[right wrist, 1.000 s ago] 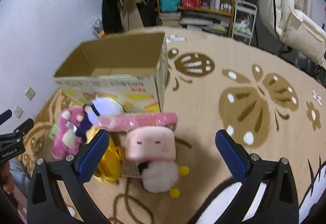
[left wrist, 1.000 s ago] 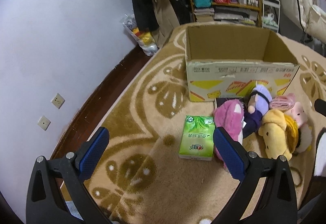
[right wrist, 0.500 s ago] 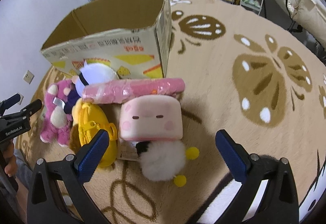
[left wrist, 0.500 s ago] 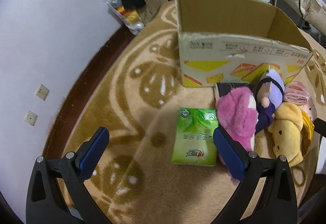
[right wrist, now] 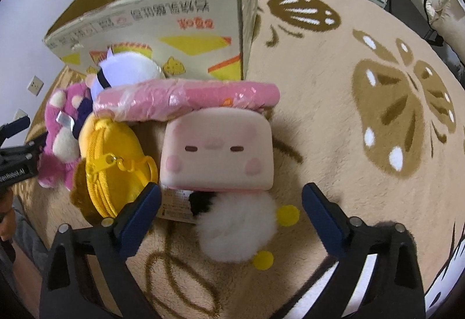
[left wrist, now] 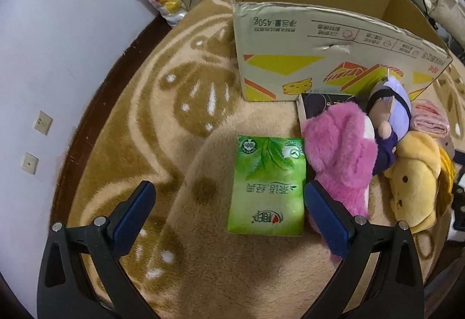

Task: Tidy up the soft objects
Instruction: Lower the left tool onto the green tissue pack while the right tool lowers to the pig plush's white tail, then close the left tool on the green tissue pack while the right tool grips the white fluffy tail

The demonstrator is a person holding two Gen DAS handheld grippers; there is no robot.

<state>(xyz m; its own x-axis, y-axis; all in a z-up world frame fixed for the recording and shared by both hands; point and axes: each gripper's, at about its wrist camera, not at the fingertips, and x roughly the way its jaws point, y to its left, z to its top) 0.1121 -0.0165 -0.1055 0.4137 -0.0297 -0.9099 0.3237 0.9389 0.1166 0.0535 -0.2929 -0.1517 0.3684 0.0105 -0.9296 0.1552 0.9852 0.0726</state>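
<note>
In the left wrist view, an open cardboard box [left wrist: 319, 37] stands on the patterned carpet [left wrist: 162, 121]. Only its bare inner walls show; the bottom is hidden. Its front wall carries upside-down print, where "450g" can be read. Before the box lie a green tissue pack [left wrist: 268, 185] with Chinese writing, a pink plush toy [left wrist: 340, 156], a purple doll [left wrist: 392, 112], a yellow plush toy [left wrist: 415, 182] and a folded pink cloth [left wrist: 430, 121]. The left tool [left wrist: 229, 202] is wide open above the carpet and holds nothing. The tissue pack lies between its fingers, untouched, and its right finger stands in front of the pink plush toy.

In the right wrist view, the same box is at upper left, with red and dark Chinese print on its wall. Near it lie a wrapped pink roll [right wrist: 186, 99], a square pink pillow with a face [right wrist: 218, 153], a white fluffy toy [right wrist: 235, 229] and a yellow zip pouch [right wrist: 113, 170]. The right tool [right wrist: 231, 213] is closing but remains wide apart. The white fluffy toy lies between its fingers, and they do not press it. At the left edge, the other tool shows a partly readable label, "…Robot.AI".
</note>
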